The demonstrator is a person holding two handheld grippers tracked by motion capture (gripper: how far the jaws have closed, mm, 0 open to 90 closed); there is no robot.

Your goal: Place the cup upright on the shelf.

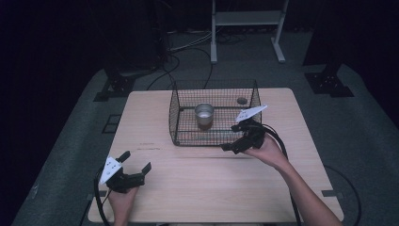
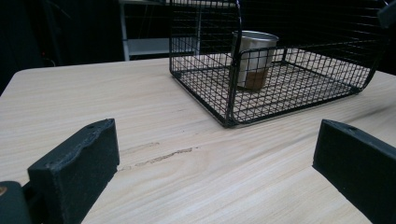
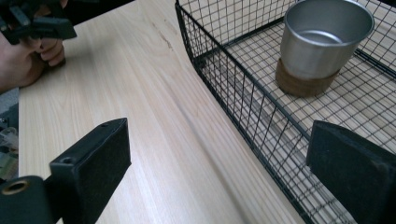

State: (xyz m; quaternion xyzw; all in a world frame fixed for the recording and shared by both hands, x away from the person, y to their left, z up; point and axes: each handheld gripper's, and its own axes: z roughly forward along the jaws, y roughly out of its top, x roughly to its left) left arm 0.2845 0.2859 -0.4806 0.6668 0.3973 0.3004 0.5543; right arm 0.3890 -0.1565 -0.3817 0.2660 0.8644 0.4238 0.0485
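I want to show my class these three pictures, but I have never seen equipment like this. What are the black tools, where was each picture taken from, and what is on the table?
No robot is here: a person sits at a wooden table and holds a hand tool in each hand. Each tool, called a gripper, has two black jaws that pinch. The high view looks down from above the person; the left gripper is near the table's front edge and the right gripper is beside a black wire basket. The other two pictures come from small cameras riding on the grippers, looking out between their own jaws. Both grippers are open and hold nothing. Inside the basket stands a metal cup with a brown base, upright, and a small dark round thing lies farther back, too small to identify.
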